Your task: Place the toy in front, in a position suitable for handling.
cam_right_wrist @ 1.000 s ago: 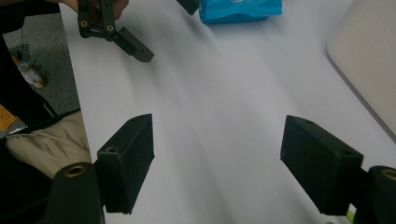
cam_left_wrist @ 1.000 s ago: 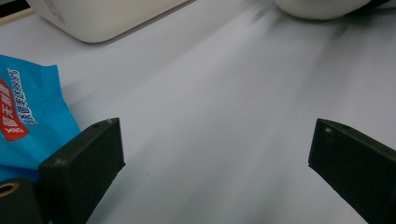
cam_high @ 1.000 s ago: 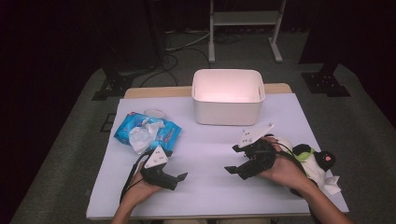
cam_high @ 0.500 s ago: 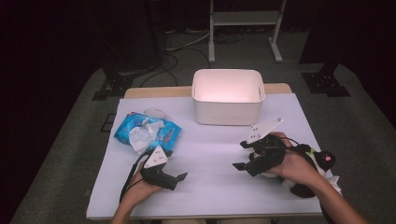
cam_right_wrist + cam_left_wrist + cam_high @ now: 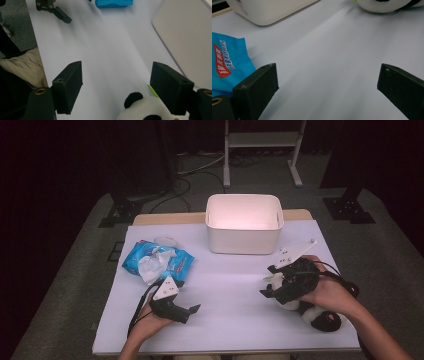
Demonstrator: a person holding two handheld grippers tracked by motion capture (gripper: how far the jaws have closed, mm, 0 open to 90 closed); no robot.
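My right gripper (image 5: pixel 272 282) hovers with fingers (image 5: pixel 68 86) spread wide over the head of a panda plush toy (image 5: pixel 312 312) lying at the desk's (image 5: pixel 230 295) right edge, not gripping it. My left gripper (image 5: pixel 185 310) rests low near the blue wipes pack (image 5: pixel 157 262), fingers (image 5: pixel 257 90) likewise wide and empty. A white bin (image 5: pixel 244 224) stands beyond.

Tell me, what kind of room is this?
Probably a lab or recording studio: a table under a white sheet, dark walls, cables on the floor, and a metal stand behind the table.
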